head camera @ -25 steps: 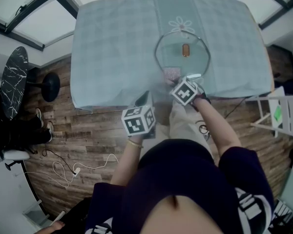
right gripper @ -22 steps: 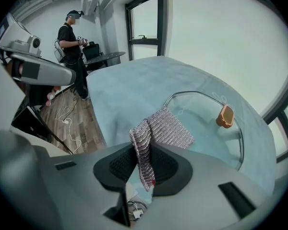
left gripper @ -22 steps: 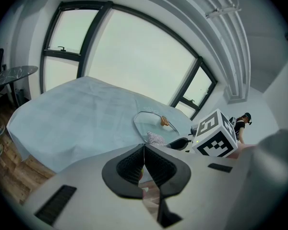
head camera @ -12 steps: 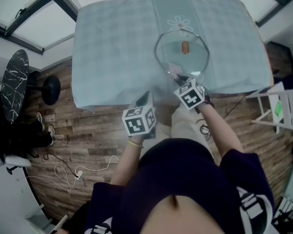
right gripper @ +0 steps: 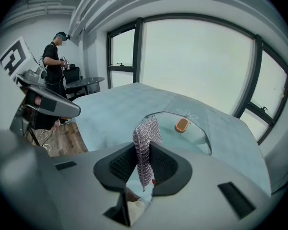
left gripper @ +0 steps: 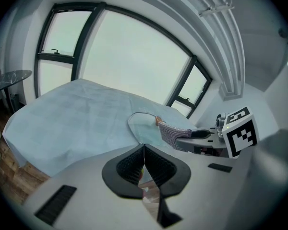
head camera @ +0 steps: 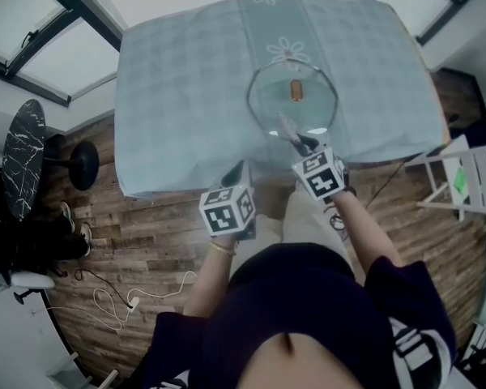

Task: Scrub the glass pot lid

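1. One round glass pot lid (head camera: 309, 110) lies centre-far on a pale checked tablecloth (head camera: 178, 79).
2. Two grippers: left gripper (left gripper: 143, 152) closed, empty; right gripper (right gripper: 144, 151) pinches one pinkish woven cloth (right gripper: 147, 128).
3. Only the right gripper view shows a person (right gripper: 52, 61), far left.

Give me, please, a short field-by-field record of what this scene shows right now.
Surface: pale blue tablecloth
Lid: glass pot lid, lying flat, brown knob on top
Right claw: shut on a mesh scrub cloth
Cloth position: over the lid's near edge; contact unclear
Left claw: shut, empty, by the tablecloth's near edge, apart from the lid
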Tool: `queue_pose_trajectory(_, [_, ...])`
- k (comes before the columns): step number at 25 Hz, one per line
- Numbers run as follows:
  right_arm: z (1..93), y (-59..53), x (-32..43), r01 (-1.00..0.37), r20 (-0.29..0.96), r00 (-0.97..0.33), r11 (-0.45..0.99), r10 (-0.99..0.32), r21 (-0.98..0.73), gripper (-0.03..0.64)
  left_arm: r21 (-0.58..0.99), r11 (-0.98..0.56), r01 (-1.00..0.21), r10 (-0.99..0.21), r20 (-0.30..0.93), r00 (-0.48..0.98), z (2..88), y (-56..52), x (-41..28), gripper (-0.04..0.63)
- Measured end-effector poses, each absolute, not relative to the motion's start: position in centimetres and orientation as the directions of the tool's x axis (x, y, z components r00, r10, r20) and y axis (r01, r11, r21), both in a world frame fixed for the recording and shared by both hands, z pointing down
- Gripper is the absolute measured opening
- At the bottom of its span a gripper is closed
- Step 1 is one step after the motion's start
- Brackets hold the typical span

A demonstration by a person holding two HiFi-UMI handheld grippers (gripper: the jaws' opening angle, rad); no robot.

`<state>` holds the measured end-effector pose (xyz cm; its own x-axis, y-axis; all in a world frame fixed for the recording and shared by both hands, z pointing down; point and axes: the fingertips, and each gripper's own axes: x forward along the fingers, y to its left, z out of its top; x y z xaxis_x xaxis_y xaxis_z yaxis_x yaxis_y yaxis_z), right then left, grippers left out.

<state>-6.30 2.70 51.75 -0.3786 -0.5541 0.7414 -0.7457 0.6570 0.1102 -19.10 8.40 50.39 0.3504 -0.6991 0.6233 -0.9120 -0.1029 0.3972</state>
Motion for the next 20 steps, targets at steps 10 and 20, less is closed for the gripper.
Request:
queue_pose_trajectory(10, [48.4,0.5,-2.6,-0.782,0.676,-0.428,0.621,-0.599,0.055,0.080,0.398,-0.065,-0.915,-0.697,0.638,0.327,50.7,5.0,-16.1,0.002])
queue_pose_trajectory(20, [47.1,-3.5,2.8,-0.790,0.648,-0.462,0.614,-0.605,0.009,0.080,0.406,-0.051,-0.912,-0.703,0.634,0.322,50.9,0.5,-10.0,0.002])
